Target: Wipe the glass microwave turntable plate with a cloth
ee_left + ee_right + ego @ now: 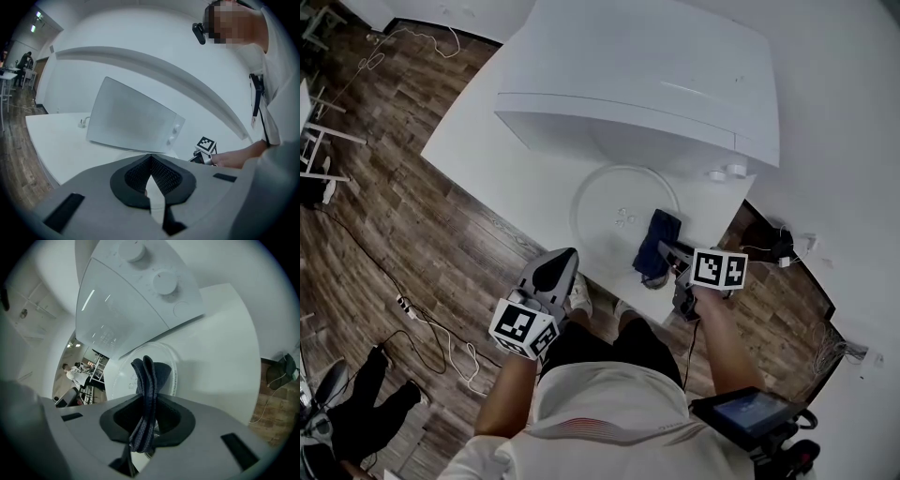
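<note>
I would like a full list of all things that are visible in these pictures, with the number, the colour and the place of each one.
microwave: one, white, on the table behind the plate
knobs: two, white, on the microwave's front
glass turntable plate: one, clear, flat on the table in front of the microwave
cloth: one, dark blue, folded, over the plate's right side
table: one, white
floor: brown wood pattern
cables: several, on the floor at the left
shoes: two, white, by the table's edge
left gripper: one, grey, shut on nothing
right gripper: one, grey, shut on the cloth
</note>
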A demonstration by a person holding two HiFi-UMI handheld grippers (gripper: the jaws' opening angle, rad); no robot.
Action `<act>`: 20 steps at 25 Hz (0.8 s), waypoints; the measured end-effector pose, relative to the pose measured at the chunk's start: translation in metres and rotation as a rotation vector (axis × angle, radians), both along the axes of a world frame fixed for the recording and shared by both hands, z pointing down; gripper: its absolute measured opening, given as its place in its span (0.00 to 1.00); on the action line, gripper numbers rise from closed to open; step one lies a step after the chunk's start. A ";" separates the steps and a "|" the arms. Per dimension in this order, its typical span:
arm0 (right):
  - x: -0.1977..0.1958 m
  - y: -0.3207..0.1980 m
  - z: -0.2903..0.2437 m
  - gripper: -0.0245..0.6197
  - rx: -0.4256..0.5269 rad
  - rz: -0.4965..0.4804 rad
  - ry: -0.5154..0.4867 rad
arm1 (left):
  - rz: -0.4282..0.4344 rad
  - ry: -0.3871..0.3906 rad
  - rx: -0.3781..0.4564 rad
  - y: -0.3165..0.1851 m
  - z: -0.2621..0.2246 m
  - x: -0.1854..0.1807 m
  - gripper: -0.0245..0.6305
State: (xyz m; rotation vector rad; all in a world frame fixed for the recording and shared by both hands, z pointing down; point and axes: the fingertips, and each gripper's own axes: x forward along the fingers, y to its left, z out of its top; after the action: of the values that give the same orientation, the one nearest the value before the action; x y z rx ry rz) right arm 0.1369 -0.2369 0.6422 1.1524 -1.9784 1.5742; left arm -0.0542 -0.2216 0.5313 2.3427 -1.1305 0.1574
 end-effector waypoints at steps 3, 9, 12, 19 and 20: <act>0.015 0.001 0.000 0.14 -0.013 0.037 -0.017 | 0.007 -0.002 0.000 0.001 0.000 0.004 0.05; 0.040 0.004 -0.001 0.14 -0.006 0.079 0.007 | 0.011 -0.003 0.000 0.001 0.000 0.008 0.05; 0.048 0.007 0.001 0.14 -0.011 0.095 0.018 | 0.013 -0.003 0.001 0.002 -0.001 0.009 0.05; 0.030 0.001 -0.040 0.14 0.172 0.049 -0.002 | 0.019 -0.003 0.031 0.001 -0.012 0.010 0.05; 0.026 -0.001 -0.054 0.14 0.229 0.049 -0.018 | 0.021 -0.003 0.041 0.001 -0.016 0.009 0.05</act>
State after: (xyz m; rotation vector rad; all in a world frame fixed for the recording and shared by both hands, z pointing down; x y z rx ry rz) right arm 0.1625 -0.2378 0.5886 1.2844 -2.2031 1.4131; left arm -0.0448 -0.2210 0.5149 2.3920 -1.1211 0.1468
